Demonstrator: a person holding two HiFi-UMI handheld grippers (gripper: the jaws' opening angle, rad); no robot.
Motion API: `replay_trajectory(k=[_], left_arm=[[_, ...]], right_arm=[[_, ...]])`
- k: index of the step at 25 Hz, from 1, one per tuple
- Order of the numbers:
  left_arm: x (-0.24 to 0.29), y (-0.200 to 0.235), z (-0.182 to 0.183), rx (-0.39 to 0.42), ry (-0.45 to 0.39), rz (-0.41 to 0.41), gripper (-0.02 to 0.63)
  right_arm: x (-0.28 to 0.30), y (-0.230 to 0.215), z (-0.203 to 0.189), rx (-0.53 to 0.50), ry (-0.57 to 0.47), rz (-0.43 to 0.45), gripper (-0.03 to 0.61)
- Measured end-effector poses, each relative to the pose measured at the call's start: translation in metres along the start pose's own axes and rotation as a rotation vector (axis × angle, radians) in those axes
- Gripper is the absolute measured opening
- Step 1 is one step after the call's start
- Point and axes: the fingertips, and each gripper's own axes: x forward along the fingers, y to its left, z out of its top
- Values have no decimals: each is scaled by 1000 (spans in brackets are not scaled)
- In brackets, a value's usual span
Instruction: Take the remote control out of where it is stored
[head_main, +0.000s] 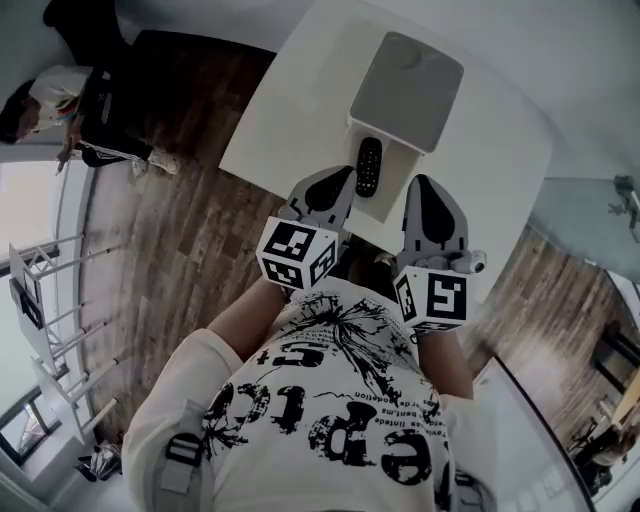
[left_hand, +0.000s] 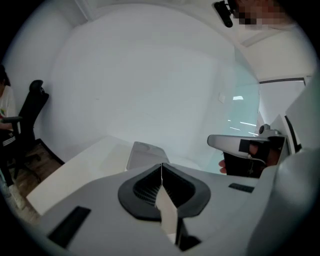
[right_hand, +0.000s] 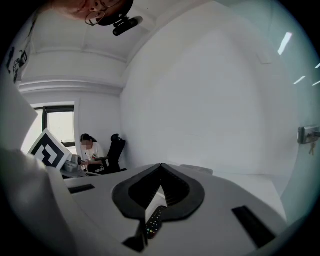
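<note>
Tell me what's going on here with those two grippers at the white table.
A person stands at a white table with a gripper in each hand. The left gripper and the right gripper flank a black remote control, which lies in an open white compartment in front of a gray box. Both grippers are shut and empty, and neither touches the remote, so it has not yet been taken out.

Lighting up evenly and softly, taking daylight in through the window (right_hand: 57, 125) at the left. Flattening shadows on the white table (head_main: 290, 110), nearly washing out its far corner. Glinting in pale streaks on the glass wall (left_hand: 244, 109). Bending strongly and darkening to black at the corners of both gripper views, blurring slightly up close.
</note>
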Motion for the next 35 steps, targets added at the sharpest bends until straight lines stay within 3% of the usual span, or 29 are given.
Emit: replay_trajectory(k=[5,10,15,18,22,35], left_arm=[[30,5,-25,-88,85,20,8],[53,5,-50,-135,158,63,11],[77,3,-77,-64,268,134,185],[91,7,-87,-77,302,191,238],[107,19,-99,-37,367,266,294],[134,44,-144,-148,600,378,321]], right_arm=[[14,-22,-21,34,61,6,0],[34,-31,-24,51,80,77,0],[51,-44,-35,49,113,152,0],[60,-54,-45,55,142,178,0],[71,-62,-49,88,160,214,0],[103,-94,-60,159,197,255,0]])
